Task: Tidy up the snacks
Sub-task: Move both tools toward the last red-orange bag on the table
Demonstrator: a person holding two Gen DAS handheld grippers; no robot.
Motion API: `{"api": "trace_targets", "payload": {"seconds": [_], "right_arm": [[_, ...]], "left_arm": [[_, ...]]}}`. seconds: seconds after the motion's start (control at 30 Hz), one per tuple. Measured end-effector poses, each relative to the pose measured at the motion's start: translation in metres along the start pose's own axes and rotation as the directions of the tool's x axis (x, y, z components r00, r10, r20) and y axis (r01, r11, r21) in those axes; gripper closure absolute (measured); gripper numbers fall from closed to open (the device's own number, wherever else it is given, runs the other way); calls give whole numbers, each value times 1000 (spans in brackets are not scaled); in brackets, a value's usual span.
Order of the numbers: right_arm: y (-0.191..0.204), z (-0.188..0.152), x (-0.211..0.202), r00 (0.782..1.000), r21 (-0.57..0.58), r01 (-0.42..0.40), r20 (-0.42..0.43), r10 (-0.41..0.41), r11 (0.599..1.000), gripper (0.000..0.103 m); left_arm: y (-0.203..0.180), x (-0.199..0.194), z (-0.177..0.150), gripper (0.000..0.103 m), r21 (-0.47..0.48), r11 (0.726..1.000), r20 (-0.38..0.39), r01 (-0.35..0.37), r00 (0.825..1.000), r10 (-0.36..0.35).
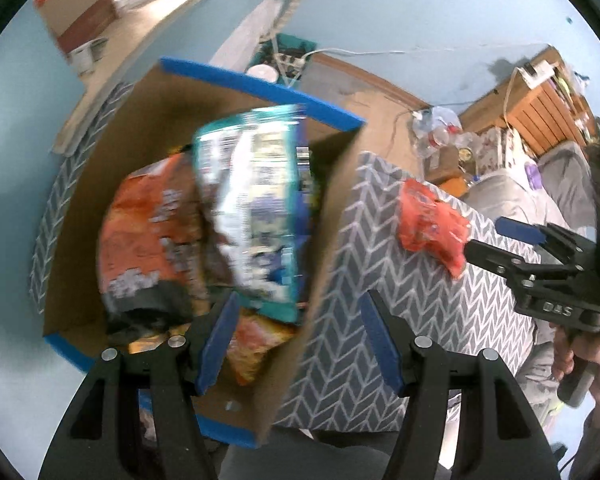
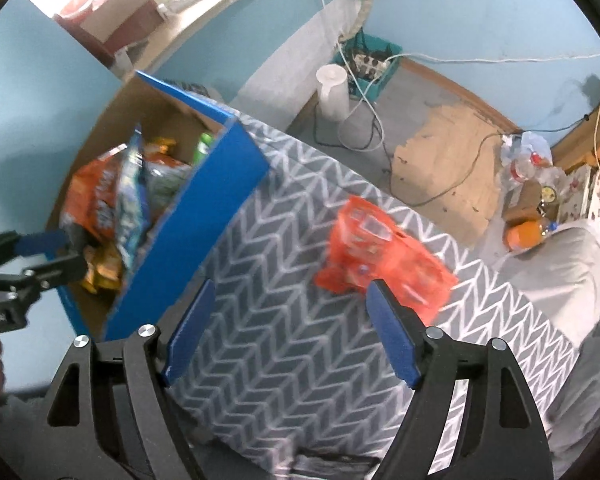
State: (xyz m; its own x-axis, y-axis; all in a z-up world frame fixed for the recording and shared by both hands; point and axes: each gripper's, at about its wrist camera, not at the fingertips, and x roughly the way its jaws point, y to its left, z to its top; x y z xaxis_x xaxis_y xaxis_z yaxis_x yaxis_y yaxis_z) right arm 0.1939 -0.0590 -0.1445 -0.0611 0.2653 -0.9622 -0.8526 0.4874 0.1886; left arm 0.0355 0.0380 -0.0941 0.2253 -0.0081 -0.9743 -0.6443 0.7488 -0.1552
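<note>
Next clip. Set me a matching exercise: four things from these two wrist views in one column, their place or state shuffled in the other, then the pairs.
Things:
1. red plastic snack packet
2. teal foil snack bag
3. blue-edged cardboard box
4. white plastic jug

Place or state:
A. on the floor by the wall
B. lying alone on the grey chevron cover
C. standing inside the box
D. holding several bags

Pairs: 1-B, 2-C, 3-D, 4-A

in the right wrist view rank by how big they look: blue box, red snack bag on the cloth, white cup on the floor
1. blue box, largest by far.
2. red snack bag, mid-sized.
3. white cup, smallest as it looks, though it stands farther from the camera, so its true size is unsure.
</note>
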Motion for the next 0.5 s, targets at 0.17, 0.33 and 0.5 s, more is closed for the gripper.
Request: {"api": "trace_targets", "payload": {"seconds": [0.17,0.33,0.5], "right_arm": [[-24,-5,12,999,-53,23,-41,-26,998,24],[-40,-8,36,993,-164,41,-106,-59,986,24],[-58,-4,58,983,-225,53,-162,-91,973,23]], "left_arm": [[-36,18,3,38,57,998,-21,-4,1000,5],[-64,41,6,38,93,996,-47,-16,999,20],[-81,62,4,38,91,996,-75,-22,997,29]]}}
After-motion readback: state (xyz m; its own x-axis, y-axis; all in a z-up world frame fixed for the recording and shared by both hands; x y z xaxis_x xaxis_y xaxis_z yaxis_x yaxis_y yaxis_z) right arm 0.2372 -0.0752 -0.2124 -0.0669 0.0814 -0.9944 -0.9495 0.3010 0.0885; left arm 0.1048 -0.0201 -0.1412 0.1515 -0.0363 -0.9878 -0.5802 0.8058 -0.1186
